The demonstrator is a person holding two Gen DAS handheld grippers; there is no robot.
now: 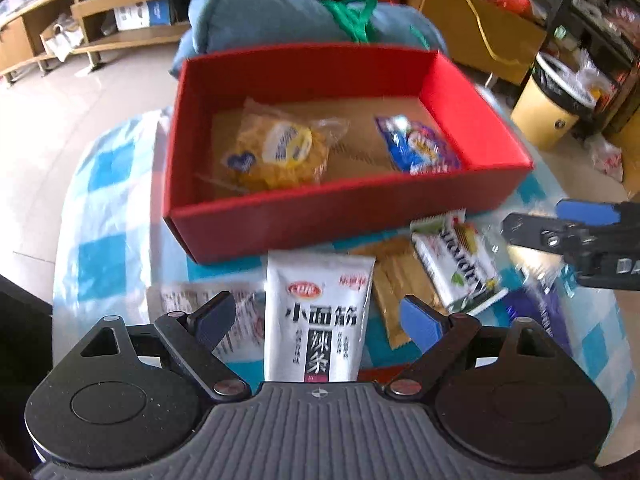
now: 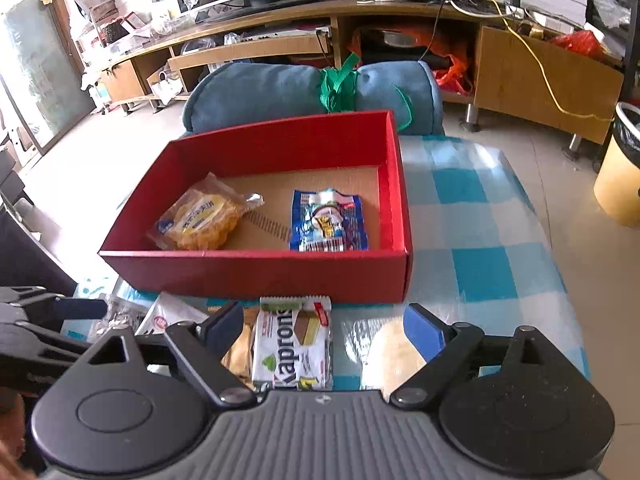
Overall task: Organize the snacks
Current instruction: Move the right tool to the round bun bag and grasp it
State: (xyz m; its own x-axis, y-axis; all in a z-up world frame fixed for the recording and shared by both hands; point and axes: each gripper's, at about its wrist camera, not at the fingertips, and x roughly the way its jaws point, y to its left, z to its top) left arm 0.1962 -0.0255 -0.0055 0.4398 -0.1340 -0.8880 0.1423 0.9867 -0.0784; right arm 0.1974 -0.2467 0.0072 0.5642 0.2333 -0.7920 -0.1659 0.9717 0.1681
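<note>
Snacks are sitting partly in the red cardboard box (image 2: 256,272), while each wide-open, empty hand-held gripper is lining up a loose one: left (image 1: 318,320) over the white foil pouch (image 1: 318,312), right (image 2: 324,330) over the white-green wafer pack (image 2: 294,344).

Mounted on the left gripper (image 1: 318,318), looking forward and steeply down along its two fingers, close above a white spicy-strip packet (image 1: 318,312) at the table's near edge. Facing the red box (image 1: 348,216) beyond, with a blue cushion (image 1: 280,20) and wooden shelving far behind. Mounted likewise on the right gripper (image 2: 326,330), less steeply tilted, close above a Kaprons wafer pack (image 2: 294,344). Shared by both: red box (image 2: 280,272), checked blue tablecloth (image 2: 480,240), cushion, wafer pack (image 1: 460,260). Right gripper visible at the right edge of the left wrist view, left gripper at the left edge of the right.
</note>
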